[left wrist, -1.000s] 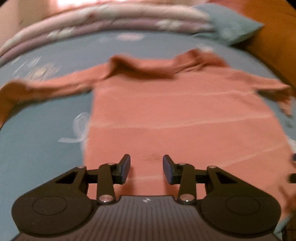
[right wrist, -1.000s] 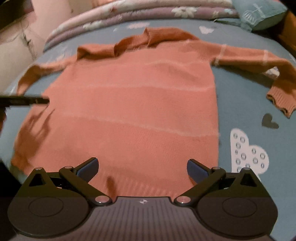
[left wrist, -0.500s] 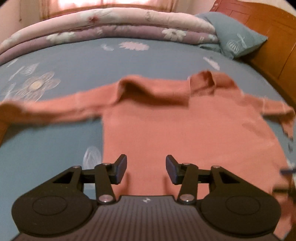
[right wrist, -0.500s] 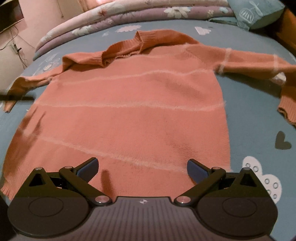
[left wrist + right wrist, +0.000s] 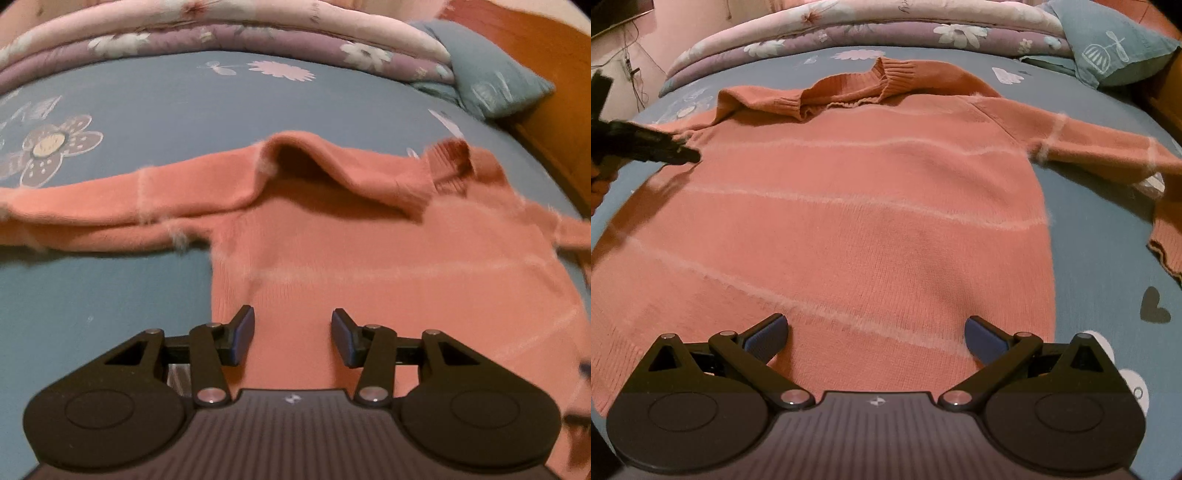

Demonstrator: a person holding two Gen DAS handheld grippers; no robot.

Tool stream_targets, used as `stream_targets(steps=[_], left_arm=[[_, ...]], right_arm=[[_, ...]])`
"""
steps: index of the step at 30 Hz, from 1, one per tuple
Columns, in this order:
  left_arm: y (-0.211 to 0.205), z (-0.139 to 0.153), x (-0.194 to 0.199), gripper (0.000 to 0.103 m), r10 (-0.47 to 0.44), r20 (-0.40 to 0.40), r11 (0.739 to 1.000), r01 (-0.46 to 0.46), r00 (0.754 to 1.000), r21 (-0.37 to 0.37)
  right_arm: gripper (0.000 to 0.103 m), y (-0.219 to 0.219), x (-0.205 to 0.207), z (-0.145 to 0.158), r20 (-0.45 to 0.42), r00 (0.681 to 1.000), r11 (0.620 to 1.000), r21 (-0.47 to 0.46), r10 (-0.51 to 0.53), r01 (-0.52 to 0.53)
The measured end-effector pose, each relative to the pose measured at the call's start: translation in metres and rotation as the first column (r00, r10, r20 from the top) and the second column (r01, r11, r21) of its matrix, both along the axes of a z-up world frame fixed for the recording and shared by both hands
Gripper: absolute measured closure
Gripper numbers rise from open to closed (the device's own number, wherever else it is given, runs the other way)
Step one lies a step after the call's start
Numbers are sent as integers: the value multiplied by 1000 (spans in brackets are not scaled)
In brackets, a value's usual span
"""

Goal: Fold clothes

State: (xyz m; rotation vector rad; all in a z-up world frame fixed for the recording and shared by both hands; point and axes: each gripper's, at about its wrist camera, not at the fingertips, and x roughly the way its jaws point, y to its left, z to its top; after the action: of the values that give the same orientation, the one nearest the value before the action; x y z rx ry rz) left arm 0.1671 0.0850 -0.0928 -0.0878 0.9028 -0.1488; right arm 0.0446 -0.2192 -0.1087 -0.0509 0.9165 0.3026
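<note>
Sweater [image 5: 849, 229] spread flat on blue bedsheet [image 5: 1108, 280], both tongs empty

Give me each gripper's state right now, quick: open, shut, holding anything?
Left gripper: open, nothing gripped, above the orange knitted sweater.
Right gripper: wide open, holding nothing, above the same sweater.

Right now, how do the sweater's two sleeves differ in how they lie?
The left sleeve runs out straight across the bedspread, its cuff out of view. The right sleeve stretches out, then bends back toward the camera, with its ribbed cuff in view. Both are the same orange knit with pale fuzzy stripes, and both lie unfolded, away from the sweater body.
</note>
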Motion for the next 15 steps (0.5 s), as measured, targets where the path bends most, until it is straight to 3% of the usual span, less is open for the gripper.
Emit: stream_targets(steps=[3, 7, 12, 15], left_arm=[[-10, 10, -9, 56, -21, 0, 999, 21, 1000, 48], [-22, 18, -24, 48, -74, 35, 996, 72, 997, 60], [-21, 2, -40, 48, 1, -6, 999, -1, 1000, 36], [-20, 3, -59, 40, 30, -8, 999, -30, 1000, 12]], right_arm=[[0, 0, 1, 0, 1, 1000, 1000, -2, -1, 1], [0, 3, -1, -1, 8, 1000, 1000, -13, -3, 3], [0, 3, -2, -2, 12, 1000, 1000, -14, -3, 3], [0, 3, -3, -3, 20, 1000, 1000, -14, 5, -4]])
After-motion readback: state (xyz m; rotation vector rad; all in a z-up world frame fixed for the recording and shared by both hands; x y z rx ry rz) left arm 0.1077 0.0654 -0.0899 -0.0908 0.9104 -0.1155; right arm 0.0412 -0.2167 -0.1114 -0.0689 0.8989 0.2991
